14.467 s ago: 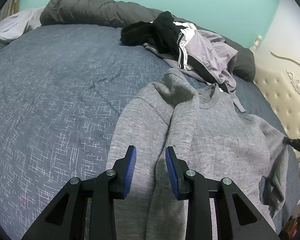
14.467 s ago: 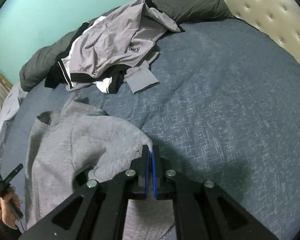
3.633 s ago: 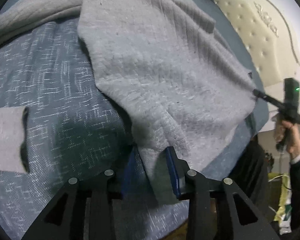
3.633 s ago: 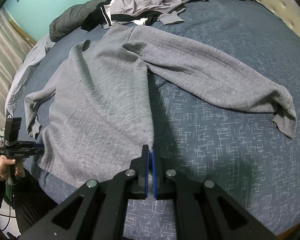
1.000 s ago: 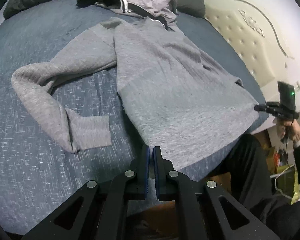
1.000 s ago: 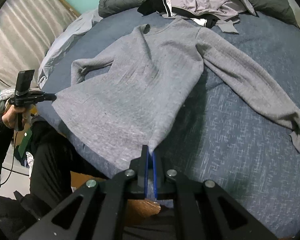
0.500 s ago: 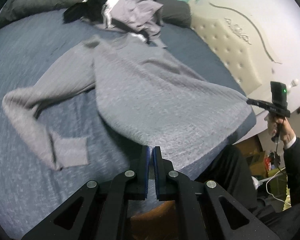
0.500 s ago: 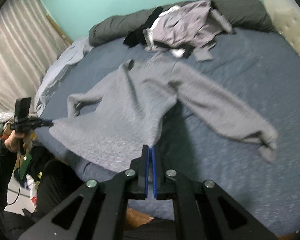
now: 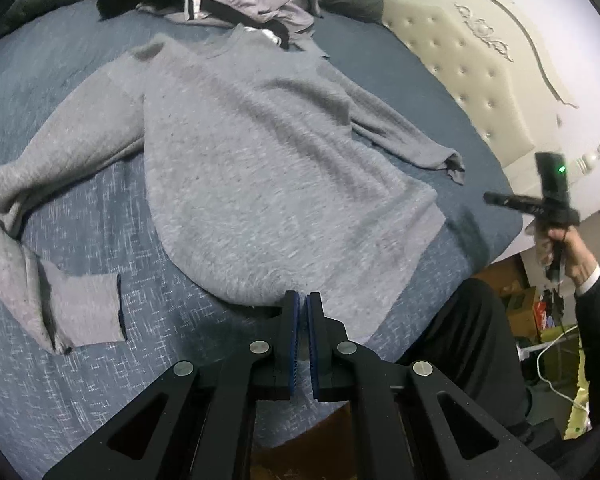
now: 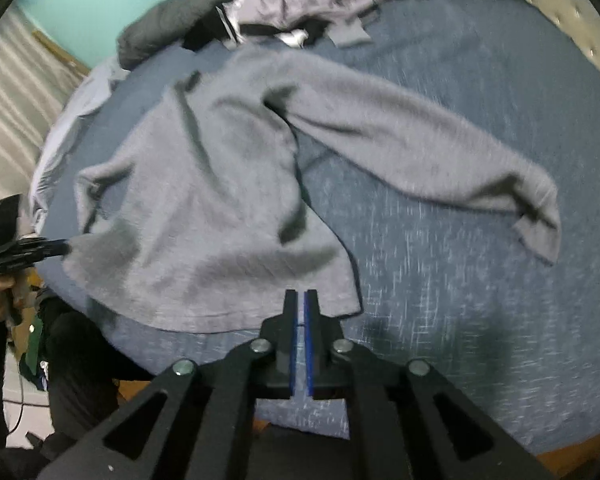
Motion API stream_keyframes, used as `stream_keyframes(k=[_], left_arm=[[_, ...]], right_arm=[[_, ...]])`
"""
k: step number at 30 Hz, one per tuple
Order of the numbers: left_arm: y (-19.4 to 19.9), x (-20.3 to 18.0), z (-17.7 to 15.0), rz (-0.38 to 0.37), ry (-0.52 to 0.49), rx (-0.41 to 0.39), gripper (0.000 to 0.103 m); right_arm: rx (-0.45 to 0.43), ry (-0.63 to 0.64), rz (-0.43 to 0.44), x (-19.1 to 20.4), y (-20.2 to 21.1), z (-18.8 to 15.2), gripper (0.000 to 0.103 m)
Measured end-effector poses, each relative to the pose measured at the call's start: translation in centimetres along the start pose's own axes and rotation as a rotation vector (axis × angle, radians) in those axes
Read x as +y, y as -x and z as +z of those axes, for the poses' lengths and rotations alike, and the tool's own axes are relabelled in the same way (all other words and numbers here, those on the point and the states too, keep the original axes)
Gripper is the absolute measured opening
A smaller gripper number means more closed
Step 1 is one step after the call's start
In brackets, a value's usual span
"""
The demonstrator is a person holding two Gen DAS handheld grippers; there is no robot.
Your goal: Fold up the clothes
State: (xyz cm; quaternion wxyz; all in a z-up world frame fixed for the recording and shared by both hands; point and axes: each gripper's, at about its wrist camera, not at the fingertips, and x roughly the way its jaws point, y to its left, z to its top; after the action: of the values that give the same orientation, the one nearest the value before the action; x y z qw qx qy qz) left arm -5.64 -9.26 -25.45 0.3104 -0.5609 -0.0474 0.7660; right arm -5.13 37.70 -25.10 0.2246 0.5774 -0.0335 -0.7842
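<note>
Two black hand-held grippers are working over a grey knitted sweatshirt (image 9: 268,168) lying spread flat on a blue-grey patterned bedspread (image 9: 80,380): the left gripper (image 9: 302,300) is pinching its hem, the right gripper (image 10: 300,296) is parting its jaws, nothing visible between them.

Grey sweatshirt (image 9: 268,184), bunched w/ sleeves tucked under approx 14 s back, now lies spread flat on the bed (image 9: 100,392), both sleeves out to the sides. Half a sec ago its hem hung taut between both tongs; now right tongs (image 10: 300,296) are opening, hem corner dropped onto the bed, nothing between the pads. Left tongs (image 9: 301,298) keep pinching the hem.
</note>
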Motion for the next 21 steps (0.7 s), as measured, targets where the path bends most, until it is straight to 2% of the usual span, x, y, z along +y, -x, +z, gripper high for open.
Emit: stream_keyframes(k=[3, 6, 7, 8, 12, 14, 21], left_arm=[[0.1, 0.5, -0.2, -0.002, 0.019, -0.002, 0.005], [0.2, 1.7, -0.6, -0.006, 0.052, -0.004, 0.006], [0.3, 2.1, -0.7, -0.003, 0.063, -0.004, 0.006], [0.3, 2.6, -0.8, 0.002, 0.073, -0.004, 0.007], [0.4, 5.0, -1.8, 0.0, 0.14, -0.003, 0.013], [0.4, 6.1, -2.2, -0.011, 0.174, 0.001, 0.023], [0.3, 8.1, -3.2, -0.006, 0.237, 0.004, 0.024]], right_arm=[[0.028, -0.038, -0.023, -0.9, -2.5, -0.3, 0.029], [0.036, -0.077, -0.02, -1.7, -4.2, -0.1, 0.038], [0.036, -0.085, -0.023, -1.9, -4.8, -0.1, 0.046], [0.038, -0.089, -0.025, -2.0, -5.1, 0.0, 0.048], [0.043, -0.103, -0.024, -2.2, -6.2, 0.2, 0.057], [0.044, -0.107, -0.024, -2.3, -6.7, 0.3, 0.059], [0.094, -0.081, -0.047, -1.9, -8.7, 0.1, 0.058]])
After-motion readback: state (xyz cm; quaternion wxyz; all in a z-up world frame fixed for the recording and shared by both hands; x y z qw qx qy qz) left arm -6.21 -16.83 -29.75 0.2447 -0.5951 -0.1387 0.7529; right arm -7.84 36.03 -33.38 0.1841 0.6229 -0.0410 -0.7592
